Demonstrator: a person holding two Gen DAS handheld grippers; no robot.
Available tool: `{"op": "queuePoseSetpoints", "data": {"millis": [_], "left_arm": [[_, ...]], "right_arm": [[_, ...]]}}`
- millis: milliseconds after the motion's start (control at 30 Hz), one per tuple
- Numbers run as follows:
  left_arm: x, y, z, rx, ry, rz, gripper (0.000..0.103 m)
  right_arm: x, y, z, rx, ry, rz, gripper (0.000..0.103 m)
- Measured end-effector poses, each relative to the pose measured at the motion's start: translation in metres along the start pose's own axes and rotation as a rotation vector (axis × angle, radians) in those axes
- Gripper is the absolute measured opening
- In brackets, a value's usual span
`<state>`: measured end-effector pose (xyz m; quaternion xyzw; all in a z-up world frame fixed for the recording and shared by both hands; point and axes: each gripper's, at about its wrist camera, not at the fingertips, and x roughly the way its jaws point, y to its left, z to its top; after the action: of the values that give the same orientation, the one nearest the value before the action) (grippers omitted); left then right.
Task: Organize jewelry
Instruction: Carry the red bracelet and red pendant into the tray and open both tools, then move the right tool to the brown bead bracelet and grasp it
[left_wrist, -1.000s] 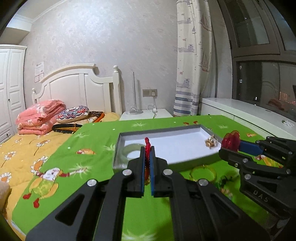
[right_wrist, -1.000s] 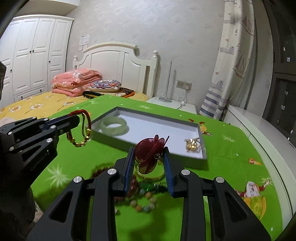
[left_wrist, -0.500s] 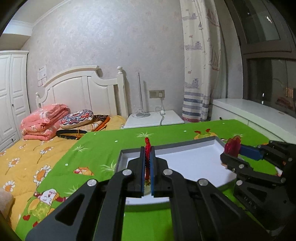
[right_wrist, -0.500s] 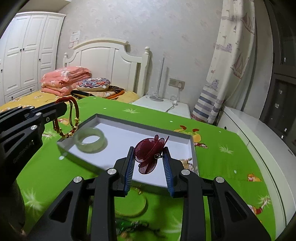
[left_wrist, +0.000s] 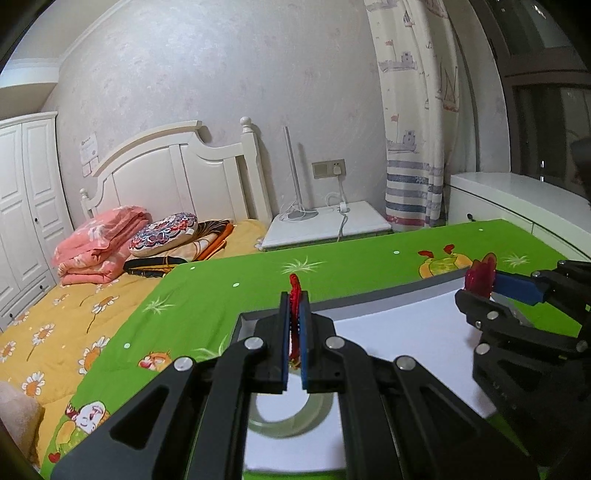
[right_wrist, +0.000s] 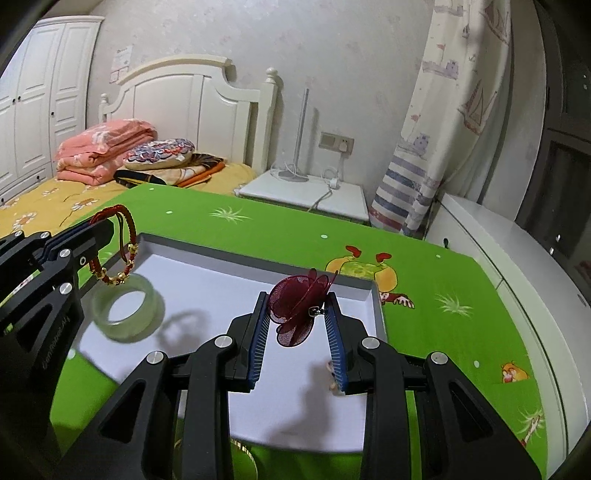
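My left gripper (left_wrist: 294, 306) is shut on a red cord bracelet (left_wrist: 295, 291) with gold beads; in the right wrist view the bracelet (right_wrist: 118, 254) hangs from the left gripper (right_wrist: 105, 227) over the left end of a grey-rimmed white tray (right_wrist: 258, 258). A pale green jade bangle (right_wrist: 127, 310) lies in the tray below it, also seen in the left wrist view (left_wrist: 291, 417). My right gripper (right_wrist: 297, 314) is shut on a dark red mesh flower clip (right_wrist: 299, 308), held above the tray's right part.
The tray (left_wrist: 388, 332) sits on a green cartoon cloth (right_wrist: 443, 288). A small gold piece (right_wrist: 332, 384) lies in the tray under the right finger. A yellow-green bangle (right_wrist: 247, 454) lies on the cloth before the tray. A bed (left_wrist: 55, 314) and nightstand (right_wrist: 306, 188) stand behind.
Both grippers have moved forward and now hang over the tray, each still holding its piece. The loose jewelry on the cloth has dropped out of view below.
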<state>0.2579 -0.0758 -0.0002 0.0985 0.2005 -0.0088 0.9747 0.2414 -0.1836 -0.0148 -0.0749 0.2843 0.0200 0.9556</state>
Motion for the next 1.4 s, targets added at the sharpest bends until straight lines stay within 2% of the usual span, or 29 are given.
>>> {"op": "queuePoseSetpoints", "data": {"millis": [267,300,333,367,400,433,500,600,667,733,1000,1100,1300,1400], "left_arm": [[0.021,-0.003,0.001,0.006,0.023,0.021,0.007],[0.022,-0.003,0.0,0.006,0.025,0.024,0.014],[0.021,-0.003,0.0,0.003,0.021,0.024,0.032],[0.02,-0.002,0.0,-0.001,0.015,0.024,0.043],[0.017,-0.001,-0.001,-0.007,-0.002,0.03,0.062],[0.016,0.001,-0.001,-0.012,-0.015,0.035,0.066],[0.013,0.003,-0.001,-0.017,-0.016,0.028,0.066],[0.01,0.004,-0.002,-0.01,-0.018,0.026,0.067],[0.005,0.005,-0.004,-0.005,-0.022,0.021,0.072],[-0.002,0.007,-0.006,-0.012,-0.026,0.008,0.081],[-0.054,0.027,-0.031,-0.042,-0.023,-0.036,0.098],[-0.073,0.029,-0.043,-0.021,-0.028,-0.049,0.098],[-0.109,0.033,-0.067,-0.021,-0.031,-0.091,0.098],[-0.123,0.035,-0.075,-0.024,-0.049,-0.089,0.098]], "right_arm": [[0.026,0.001,0.005,-0.003,0.049,-0.03,0.029],[0.029,0.001,0.006,-0.001,0.056,-0.031,0.03],[0.032,-0.001,0.005,0.004,0.067,-0.029,0.03],[0.034,-0.002,0.005,0.009,0.069,-0.024,0.031],[0.035,-0.003,0.005,0.013,0.071,-0.015,0.037],[0.037,-0.004,0.005,0.014,0.073,-0.01,0.041],[0.036,-0.006,0.005,0.021,0.069,-0.005,0.052],[0.034,-0.009,0.002,0.027,0.065,0.0,0.053],[0.033,-0.008,0.0,0.02,0.066,-0.002,0.053],[0.03,-0.009,-0.001,0.016,0.061,-0.005,0.053],[-0.014,-0.015,-0.012,0.066,0.028,0.051,0.054],[-0.035,-0.012,-0.025,0.061,0.02,0.058,0.06],[-0.074,-0.003,-0.059,0.016,-0.002,0.078,0.06],[-0.088,0.0,-0.076,0.01,-0.006,0.086,0.06]]}}
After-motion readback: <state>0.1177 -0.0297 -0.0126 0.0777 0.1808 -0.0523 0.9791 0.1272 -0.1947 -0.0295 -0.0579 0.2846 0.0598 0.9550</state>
